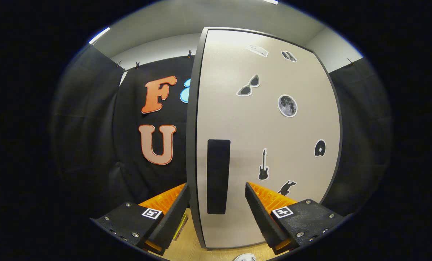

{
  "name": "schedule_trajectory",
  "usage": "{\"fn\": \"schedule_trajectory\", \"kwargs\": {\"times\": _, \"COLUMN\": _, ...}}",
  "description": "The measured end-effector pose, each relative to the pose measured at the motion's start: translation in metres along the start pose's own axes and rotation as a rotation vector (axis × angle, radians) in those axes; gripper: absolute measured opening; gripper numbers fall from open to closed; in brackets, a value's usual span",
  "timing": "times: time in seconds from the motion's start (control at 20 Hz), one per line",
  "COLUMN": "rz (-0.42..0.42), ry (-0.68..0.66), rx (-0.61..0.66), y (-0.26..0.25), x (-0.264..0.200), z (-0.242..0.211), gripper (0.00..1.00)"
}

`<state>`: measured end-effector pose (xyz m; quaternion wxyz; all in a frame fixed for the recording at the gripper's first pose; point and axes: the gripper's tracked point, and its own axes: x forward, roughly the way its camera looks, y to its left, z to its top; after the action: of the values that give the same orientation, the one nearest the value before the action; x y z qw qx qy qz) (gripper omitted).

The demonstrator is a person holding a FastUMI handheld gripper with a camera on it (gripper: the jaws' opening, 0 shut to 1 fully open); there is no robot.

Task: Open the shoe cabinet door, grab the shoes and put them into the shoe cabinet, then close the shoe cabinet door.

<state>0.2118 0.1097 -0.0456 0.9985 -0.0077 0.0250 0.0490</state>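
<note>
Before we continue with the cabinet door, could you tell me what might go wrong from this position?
The gripper is open, its fingers straddling the black handle on the shoe cabinet door. One finger sits beyond the door's dark edge, so closing may pinch that edge instead of the handle. A loose hold could slip when pulling.

1. A light wooden worktop (187,250) is showing beneath the tongs (217,192), whose fingers are standing apart with nothing pressed between them.
2. The shoe cabinet (266,145) is standing upright on the worktop, its bottom corner sitting between the two fingers.
3. A small white object (245,257) is lying on the wood nearer than the cabinet; too little of it is showing to identify it.
</note>
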Motion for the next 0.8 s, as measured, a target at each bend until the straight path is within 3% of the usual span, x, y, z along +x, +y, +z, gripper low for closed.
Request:
{"fn": "schedule_trajectory", "kwargs": {"times": 0.2, "rz": -0.006, "ry": 0.020, "rx": 0.003, "y": 0.003, "x": 0.020, "z": -0.008, "gripper": 0.89}}
{"fn": "schedule_trajectory", "kwargs": {"times": 0.3, "rz": -0.021, "ry": 0.028, "rx": -0.008, "y": 0.000, "x": 0.025, "z": -0.013, "gripper": 0.68}}
{"fn": "schedule_trajectory", "kwargs": {"times": 0.35, "rz": -0.012, "ry": 0.029, "rx": -0.004, "y": 0.002, "x": 0.025, "z": -0.013, "gripper": 0.50}}
{"fn": "schedule_trajectory", "kwargs": {"times": 0.45, "rz": -0.021, "ry": 0.024, "rx": -0.006, "y": 0.004, "x": 0.025, "z": -0.013, "gripper": 0.39}}
{"fn": "schedule_trajectory", "kwargs": {"times": 0.8, "rz": -0.017, "ry": 0.043, "rx": 0.022, "y": 0.001, "x": 0.019, "z": -0.014, "gripper": 0.32}}
